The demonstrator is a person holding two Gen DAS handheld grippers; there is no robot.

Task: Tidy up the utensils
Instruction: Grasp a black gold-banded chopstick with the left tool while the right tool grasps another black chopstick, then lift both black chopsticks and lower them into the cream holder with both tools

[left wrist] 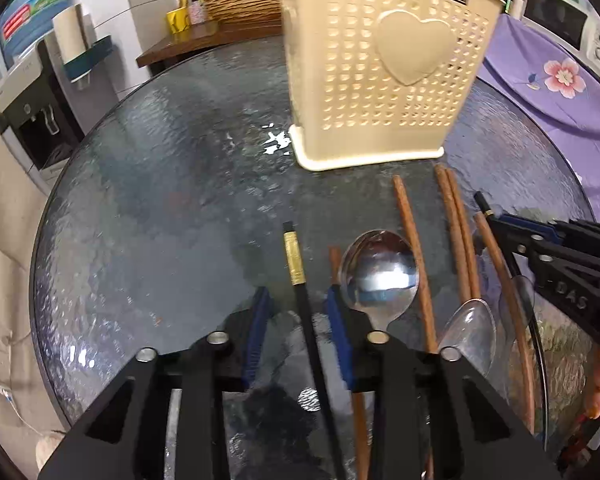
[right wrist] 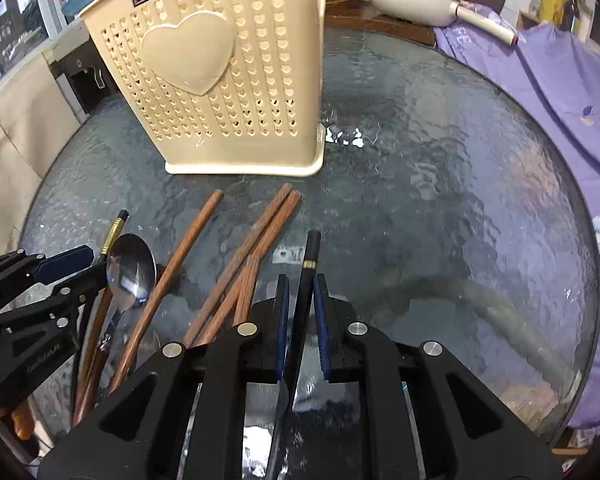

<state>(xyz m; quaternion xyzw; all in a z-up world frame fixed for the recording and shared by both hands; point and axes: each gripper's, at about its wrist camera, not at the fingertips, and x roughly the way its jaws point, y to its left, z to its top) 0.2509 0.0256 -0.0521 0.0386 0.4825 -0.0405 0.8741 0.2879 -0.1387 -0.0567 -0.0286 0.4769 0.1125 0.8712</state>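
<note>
Left wrist: left gripper (left wrist: 298,334) spread around a black chopstick (left wrist: 305,320); bare glass table (left wrist: 160,200) leftward, utensil holder (left wrist: 380,80) ahead.
Right wrist: right gripper (right wrist: 300,320) nearly pinching another black chopstick (right wrist: 306,280); wooden chopsticks (right wrist: 240,264), spoon (right wrist: 131,270) left; clear glass right, purple cloth (right wrist: 540,92) beyond.

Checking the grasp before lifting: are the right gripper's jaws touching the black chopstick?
Apart. The right wrist view shows glass between each pad and the black chopstick inside the right gripper.
</note>
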